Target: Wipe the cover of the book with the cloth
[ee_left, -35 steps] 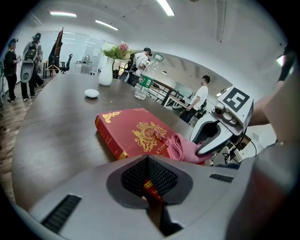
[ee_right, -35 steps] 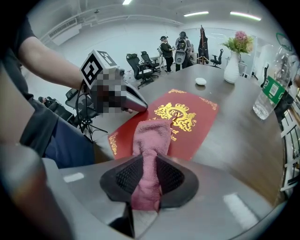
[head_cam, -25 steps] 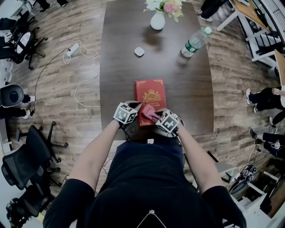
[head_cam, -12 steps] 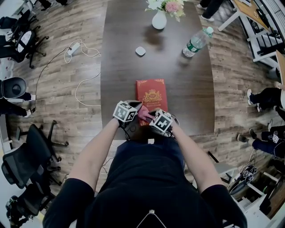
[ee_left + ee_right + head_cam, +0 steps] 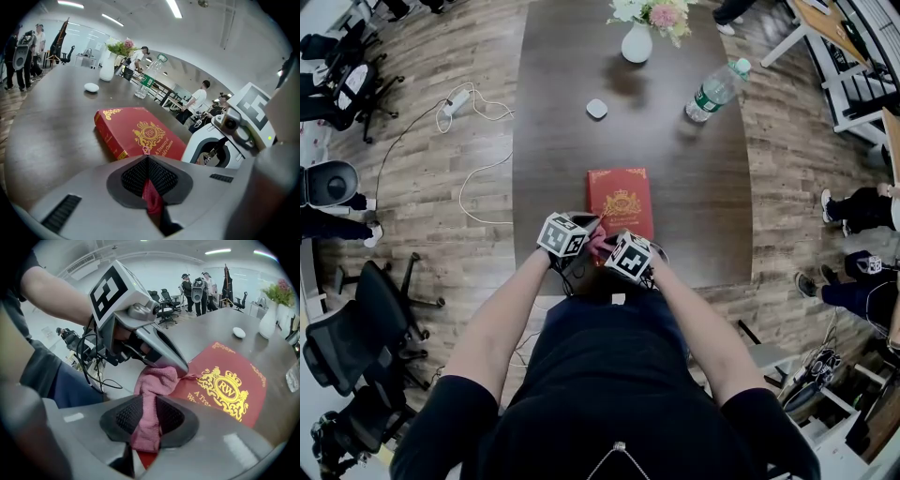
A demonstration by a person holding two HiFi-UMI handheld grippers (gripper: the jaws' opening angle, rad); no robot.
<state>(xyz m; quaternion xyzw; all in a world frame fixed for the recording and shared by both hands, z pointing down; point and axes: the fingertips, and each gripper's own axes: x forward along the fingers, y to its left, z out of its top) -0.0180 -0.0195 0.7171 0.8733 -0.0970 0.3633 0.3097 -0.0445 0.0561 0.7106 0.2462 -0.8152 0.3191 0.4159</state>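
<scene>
On a dark table (image 5: 553, 141), red book (image 5: 621, 199) crested "RW" in gold; left gripper (image 5: 149, 187) and right gripper (image 5: 145, 420) both clenched on pink cloth (image 5: 157, 380).

Red cloth (image 5: 151, 198) clamped in left claw (image 5: 148, 160)

Crest: gold monogram "RW" under a crown, on the red book (image 5: 228, 386) cover.
Title line: gold print below the crest begins "A Treasu…"; the rest is unreadable.
Water bottle (image 5: 713, 90) label: green, print too small to read.
</scene>
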